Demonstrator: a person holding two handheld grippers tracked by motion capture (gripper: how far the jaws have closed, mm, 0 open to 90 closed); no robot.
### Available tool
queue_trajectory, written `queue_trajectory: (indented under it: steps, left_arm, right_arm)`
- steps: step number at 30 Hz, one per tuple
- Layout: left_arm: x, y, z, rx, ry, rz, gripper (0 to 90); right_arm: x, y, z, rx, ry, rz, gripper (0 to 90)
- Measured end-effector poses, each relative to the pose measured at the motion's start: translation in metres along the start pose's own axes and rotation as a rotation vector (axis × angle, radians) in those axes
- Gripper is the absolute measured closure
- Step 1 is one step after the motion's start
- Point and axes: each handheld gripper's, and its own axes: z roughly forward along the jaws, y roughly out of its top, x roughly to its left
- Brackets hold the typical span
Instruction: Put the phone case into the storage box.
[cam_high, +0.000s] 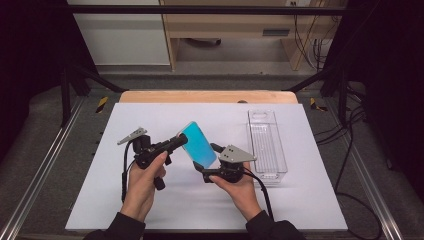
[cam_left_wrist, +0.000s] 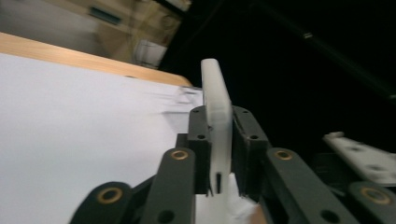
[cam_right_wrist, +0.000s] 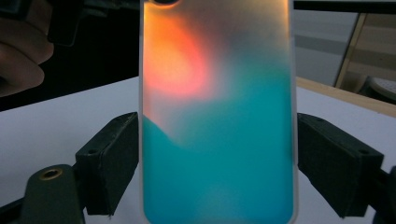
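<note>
A phone case (cam_high: 197, 145) with a turquoise back is held tilted above the white table cover (cam_high: 150, 205), between the two hands. My left gripper (cam_high: 182, 140) comes in from the left and is shut on the case's upper edge. In the left gripper view that edge is a thin white slab (cam_left_wrist: 217, 102) pinched between the pads (cam_left_wrist: 200, 140). My right gripper (cam_high: 206, 158) holds the case's lower end. In the right gripper view the case (cam_right_wrist: 217, 149), teal with an orange glow near its top, spans the gap, and a pad (cam_right_wrist: 109, 158) presses on each long side.
A clear plastic bin (cam_high: 266, 145) lies lengthwise on the right part of the cover, close to the right hand. A wooden table edge (cam_high: 207, 96) runs behind the cover. Metal rails and cables lie at both sides.
</note>
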Motion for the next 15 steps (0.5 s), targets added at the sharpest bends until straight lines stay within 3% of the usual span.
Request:
queue_trajectory:
  steps: [3,6,7,8,9,15]
  left_arm:
    - [-0.005,-0.001,0.001,0.011,0.002,0.051,79.8]
    - [-0.007,-0.002,0.002,0.008,0.015,0.075,80.0]
    - [-0.007,-0.002,0.002,0.008,0.015,0.075,80.2]
    - [-0.008,-0.003,0.002,0.012,0.031,0.115,80.3]
    - [-0.009,-0.003,0.002,0.010,0.028,0.124,80.3]
    - [-0.012,-0.006,0.002,0.024,0.042,0.217,80.4]
  right_arm:
    - [-0.003,-0.002,0.004,0.025,0.037,0.041,16.7]
    - [-0.004,-0.003,0.006,0.038,0.051,0.055,15.6]
    - [-0.005,-0.004,0.006,0.038,0.050,0.059,14.2]
    - [-0.005,-0.003,0.006,0.038,0.050,0.065,11.5]
    - [-0.005,-0.003,0.006,0.039,0.050,0.072,8.5]
    - [-0.005,0.000,0.004,0.026,0.047,0.091,5.1]
